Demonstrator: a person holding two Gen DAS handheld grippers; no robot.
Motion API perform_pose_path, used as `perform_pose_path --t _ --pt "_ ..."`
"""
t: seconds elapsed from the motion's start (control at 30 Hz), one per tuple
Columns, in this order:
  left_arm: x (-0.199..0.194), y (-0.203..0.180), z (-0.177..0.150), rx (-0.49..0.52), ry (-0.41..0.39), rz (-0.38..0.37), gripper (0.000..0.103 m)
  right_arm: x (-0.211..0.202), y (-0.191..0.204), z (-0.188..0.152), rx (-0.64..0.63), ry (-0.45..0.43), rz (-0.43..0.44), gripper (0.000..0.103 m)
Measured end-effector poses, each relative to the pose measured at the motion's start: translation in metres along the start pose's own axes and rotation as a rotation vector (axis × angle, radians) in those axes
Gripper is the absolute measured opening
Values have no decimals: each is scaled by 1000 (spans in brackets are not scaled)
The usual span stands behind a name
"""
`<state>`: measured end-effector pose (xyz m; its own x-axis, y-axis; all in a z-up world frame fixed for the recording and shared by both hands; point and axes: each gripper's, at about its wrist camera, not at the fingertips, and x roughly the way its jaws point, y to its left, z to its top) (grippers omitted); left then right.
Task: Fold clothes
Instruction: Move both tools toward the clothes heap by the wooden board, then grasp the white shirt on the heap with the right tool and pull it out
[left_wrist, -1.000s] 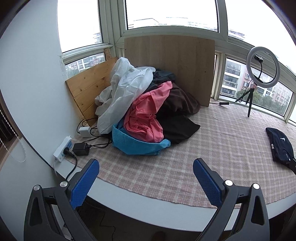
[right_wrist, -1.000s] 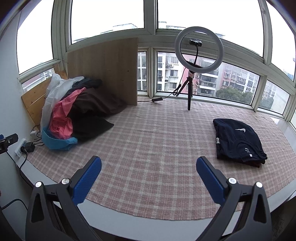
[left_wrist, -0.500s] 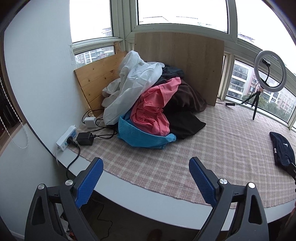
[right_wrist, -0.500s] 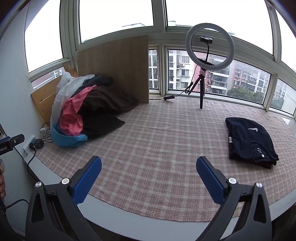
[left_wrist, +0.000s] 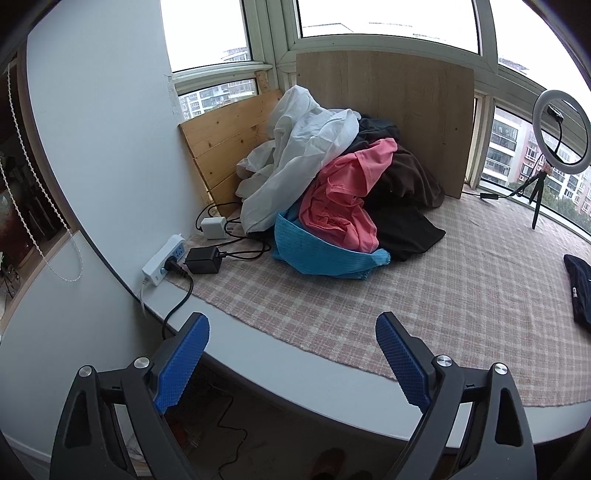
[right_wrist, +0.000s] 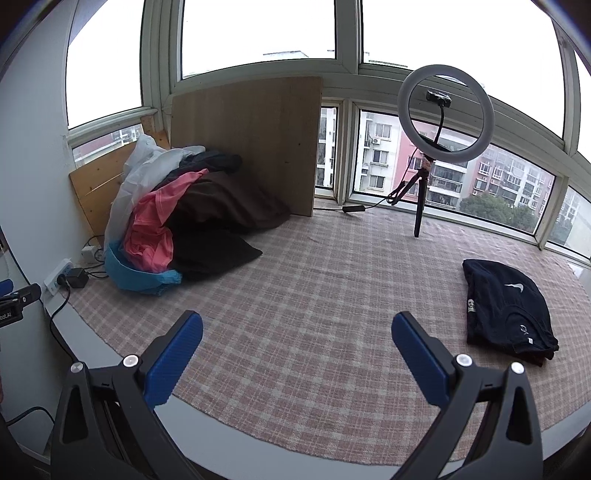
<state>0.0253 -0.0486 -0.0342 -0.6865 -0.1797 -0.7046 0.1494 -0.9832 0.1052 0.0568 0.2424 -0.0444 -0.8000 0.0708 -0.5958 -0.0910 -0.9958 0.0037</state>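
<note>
Left wrist view: left gripper (left_wrist: 291, 332) with jaws spread wide and empty, pile of clothes (left_wrist: 332, 199) ahead and slightly left; best to reach forward, pinch only the blue garment (left_wrist: 325, 253) by its near edge. Right wrist view: right gripper (right_wrist: 297, 334) likewise released, empty above the checked cloth (right_wrist: 314, 295) on the counter, pile far ahead-left, folded dark shirt (right_wrist: 506, 306) to the right.

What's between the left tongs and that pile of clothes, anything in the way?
Nothing visible blocks it. The left tongs are open at the platform's edge, with only bare checked mat between them and the clothes pile. The power strip and black adapter with cables sit left of the pile, off the direct line.
</note>
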Motion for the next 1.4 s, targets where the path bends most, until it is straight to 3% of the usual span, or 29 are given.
perform_pose_path --t 0.33,0.47,0.63,0.8,0.93,1.13,1.23,1.4 --pt "14 36 18 -13 -13 -2 92 34 20 26 5 17 111 103" --pt "31 55 40 -44 -40 -47 92 47 31 45 37 -15 178 103" --pt "55 78 85 -41 -102 -70 91 63 66 90 1 -72 165 101" --pt "74 101 134 -38 -183 -97 91 85 120 151 -87 -143 155 101" --pt "95 121 158 -39 -207 -116 92 118 169 198 -134 -166 205 101" --pt "131 144 165 -47 -171 -166 92 201 252 257 -220 -62 281 97" --pt "143 154 161 -55 -154 -169 92 243 299 279 -300 -41 258 97" --pt "152 177 149 -95 -121 -149 92 332 375 296 -436 73 225 97"
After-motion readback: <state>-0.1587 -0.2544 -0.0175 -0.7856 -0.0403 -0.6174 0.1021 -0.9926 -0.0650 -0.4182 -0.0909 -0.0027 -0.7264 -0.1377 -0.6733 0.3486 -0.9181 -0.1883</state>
